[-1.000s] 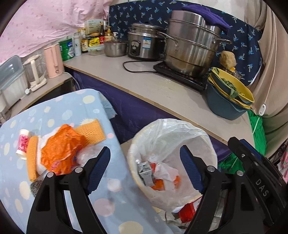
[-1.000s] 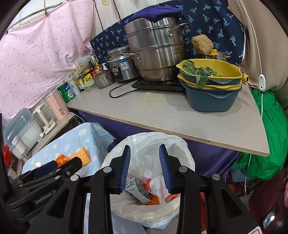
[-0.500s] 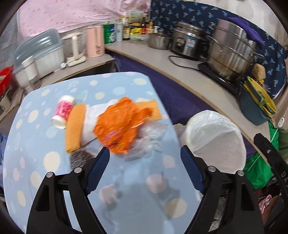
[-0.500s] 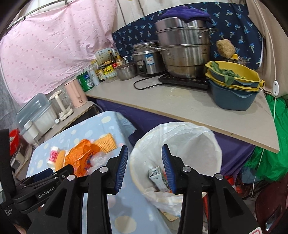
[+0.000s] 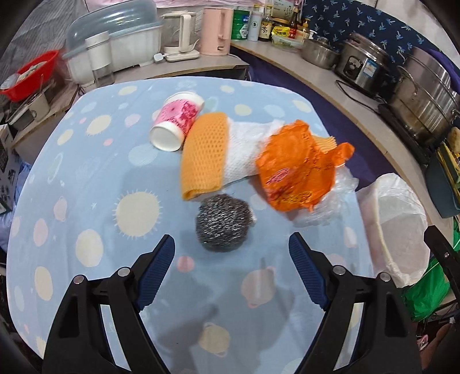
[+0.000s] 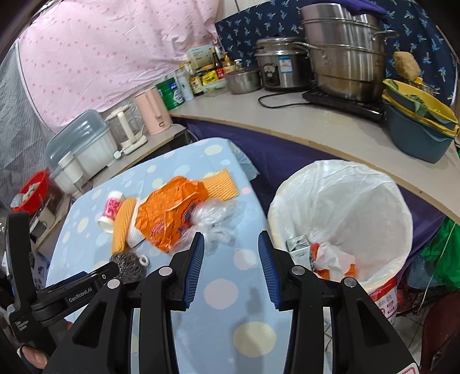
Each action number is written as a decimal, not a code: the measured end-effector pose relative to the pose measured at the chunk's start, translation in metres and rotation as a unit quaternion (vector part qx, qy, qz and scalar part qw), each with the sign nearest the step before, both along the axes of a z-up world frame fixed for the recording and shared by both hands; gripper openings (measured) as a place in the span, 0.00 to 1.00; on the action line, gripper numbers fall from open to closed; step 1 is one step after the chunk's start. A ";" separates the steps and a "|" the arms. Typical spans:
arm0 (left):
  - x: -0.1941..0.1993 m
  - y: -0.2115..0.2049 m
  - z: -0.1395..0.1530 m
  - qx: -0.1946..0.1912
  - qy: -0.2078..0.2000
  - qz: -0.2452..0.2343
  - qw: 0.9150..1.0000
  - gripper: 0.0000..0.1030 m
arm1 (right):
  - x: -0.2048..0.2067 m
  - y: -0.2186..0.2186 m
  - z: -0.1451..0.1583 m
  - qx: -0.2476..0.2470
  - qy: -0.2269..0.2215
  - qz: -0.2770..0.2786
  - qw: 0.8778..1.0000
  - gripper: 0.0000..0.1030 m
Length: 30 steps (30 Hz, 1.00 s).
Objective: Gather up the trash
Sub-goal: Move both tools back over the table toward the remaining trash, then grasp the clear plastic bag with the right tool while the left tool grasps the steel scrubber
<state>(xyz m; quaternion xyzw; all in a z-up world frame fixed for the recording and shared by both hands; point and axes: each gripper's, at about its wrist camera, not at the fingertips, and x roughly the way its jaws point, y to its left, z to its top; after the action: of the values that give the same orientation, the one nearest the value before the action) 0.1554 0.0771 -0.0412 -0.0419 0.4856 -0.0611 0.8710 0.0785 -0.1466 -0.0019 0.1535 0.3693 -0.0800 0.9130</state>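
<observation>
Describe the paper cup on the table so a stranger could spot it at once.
Find the blue spotted table beside the white-lined bin. In the litter pile at its middle, look at the end farthest from the bin, against the orange mesh cloth. The cup lies on its side, the only pink-and-white cylinder there.

Spotted blue table: paper cup, mesh cloth, orange wrapper, steel scourer

A pink kettle, rice cooker and stacked steel steamer pots line the counter
</observation>
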 end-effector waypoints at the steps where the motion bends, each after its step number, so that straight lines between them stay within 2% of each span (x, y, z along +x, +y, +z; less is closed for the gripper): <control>1: 0.000 0.003 -0.003 0.003 0.002 0.002 1.000 0.75 | 0.001 0.003 -0.003 0.001 0.003 0.003 1.000 0.37; 6: 0.003 0.010 -0.015 0.000 0.017 0.008 1.000 0.76 | 0.008 0.012 -0.017 0.006 0.019 0.012 1.000 0.37; 8: 0.006 0.011 -0.019 0.000 0.021 0.011 1.000 0.82 | 0.011 0.014 -0.022 0.008 0.024 0.015 1.000 0.37; 10: 0.008 0.011 -0.021 0.000 0.020 0.015 1.000 0.84 | 0.013 0.015 -0.025 0.009 0.028 0.017 0.999 0.37; 24: 0.040 0.001 -0.052 0.014 0.044 0.013 0.999 0.83 | 0.037 0.020 -0.049 0.018 0.055 0.025 0.998 0.37; 27: 0.045 0.002 -0.056 0.009 0.052 0.008 0.999 0.74 | 0.044 0.020 -0.054 0.018 0.059 0.025 0.998 0.37; 30: 0.049 0.002 -0.057 0.004 0.056 0.001 0.998 0.65 | 0.053 0.019 -0.058 0.025 0.059 0.024 0.998 0.44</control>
<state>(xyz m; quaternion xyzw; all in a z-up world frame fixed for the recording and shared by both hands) 0.2045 0.0792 -0.0987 -0.0421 0.5336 -0.0556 0.8429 0.1317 -0.1276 -0.0604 0.1623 0.4283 -0.0576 0.8871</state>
